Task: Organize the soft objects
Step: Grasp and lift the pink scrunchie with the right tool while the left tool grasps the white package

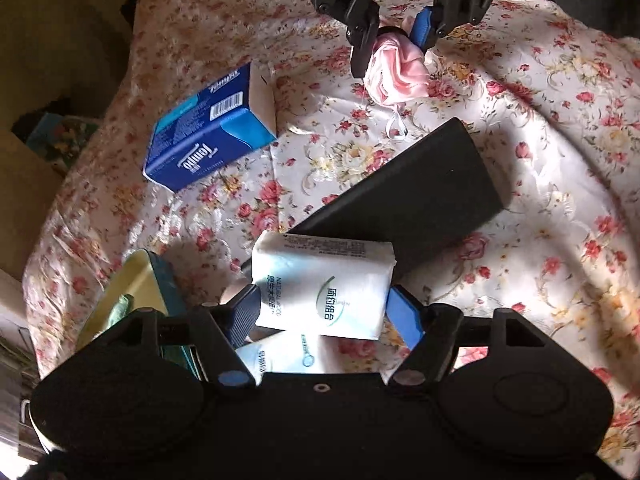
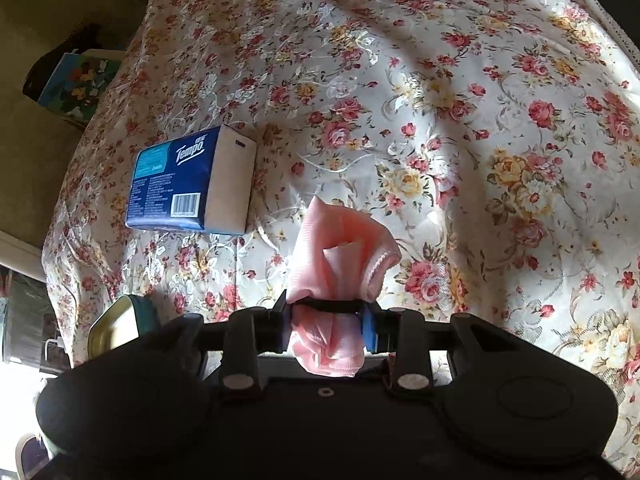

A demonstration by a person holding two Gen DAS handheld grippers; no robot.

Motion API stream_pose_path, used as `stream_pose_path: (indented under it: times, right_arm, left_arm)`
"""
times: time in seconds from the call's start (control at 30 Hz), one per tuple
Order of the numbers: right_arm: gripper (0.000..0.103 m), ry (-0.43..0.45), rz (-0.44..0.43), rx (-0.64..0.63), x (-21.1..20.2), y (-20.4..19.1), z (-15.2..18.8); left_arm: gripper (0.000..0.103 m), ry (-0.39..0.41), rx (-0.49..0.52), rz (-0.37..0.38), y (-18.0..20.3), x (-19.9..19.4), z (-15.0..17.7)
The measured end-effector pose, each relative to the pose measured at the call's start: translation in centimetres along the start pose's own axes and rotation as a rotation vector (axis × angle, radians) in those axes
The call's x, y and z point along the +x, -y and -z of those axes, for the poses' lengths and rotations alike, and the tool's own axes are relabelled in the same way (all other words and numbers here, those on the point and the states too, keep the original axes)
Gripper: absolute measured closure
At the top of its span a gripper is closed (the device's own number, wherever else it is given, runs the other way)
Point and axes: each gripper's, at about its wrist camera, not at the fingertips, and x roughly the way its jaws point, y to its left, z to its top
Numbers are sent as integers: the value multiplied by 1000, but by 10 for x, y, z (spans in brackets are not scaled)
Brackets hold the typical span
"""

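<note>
Across the floral bedspread (image 2: 440, 100) you have everything laid out, so work from the biggest piece down. That black flat case (image 1: 404, 196) lies on the bedspread just beyond your left hand-held gripper (image 1: 322, 304), and the blue Tempo tissue pack (image 1: 212, 132) sits well apart from it to the left. Your left hand-held gripper is clamped on the white tissue pack (image 1: 324, 284), which is lifted over a second white pack (image 1: 288, 354) and touches or overlaps the near edge of the black case. An open tin (image 1: 132, 292) with a gold interior sits just beside it on the left. Your right hand-held gripper (image 2: 330, 322) is closed tight on the pink cloth bundle (image 2: 340, 256), raised off the bedspread, with a thin white loop (image 1: 396, 126) dangling below. You look mid-carry with both items; next you need a destination for each, and I cannot tell which container is meant. Set the pack down flat before letting go
</note>
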Motion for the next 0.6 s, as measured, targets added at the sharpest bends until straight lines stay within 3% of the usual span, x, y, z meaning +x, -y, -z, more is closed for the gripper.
stream_pose_path:
  times: [0.3,0.6]
  right_arm:
    - [70,-9,-10,14,3,4,-3]
    - [70,-12,-15,16,2,3,-1]
  left_arm:
    - [31,61,-25,-6,-5,-11,-4]
    - [27,30,-26,15,-3,-2,-4]
